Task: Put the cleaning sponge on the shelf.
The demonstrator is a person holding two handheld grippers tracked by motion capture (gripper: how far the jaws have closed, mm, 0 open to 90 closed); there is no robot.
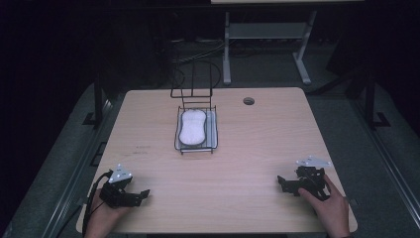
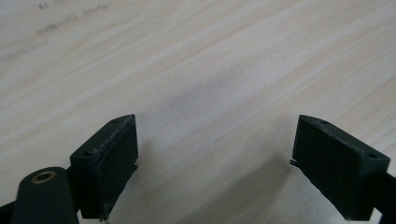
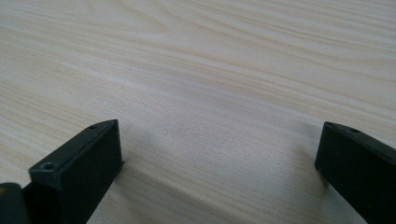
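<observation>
A black wire rack (image 1: 196, 144) stands at the middle of the light wooden table (image 1: 247, 148), with a white peanut-shaped sponge (image 1: 192, 126) lying flat in it. My left gripper (image 1: 142, 194) rests near the front left edge, held by a hand, pointing right. In the left gripper view it (image 2: 215, 154) stands open over bare wood. My right gripper (image 1: 281, 182) rests near the front right edge, pointing left. Its jaws (image 3: 219, 158) are wide apart with nothing between them.
The rack has a tall upright wire back (image 1: 193, 82) at its far end. A round cable hole (image 1: 248, 101) sits in the table's far right part. Beyond the table stands a white desk frame (image 1: 262, 34) on a dark floor.
</observation>
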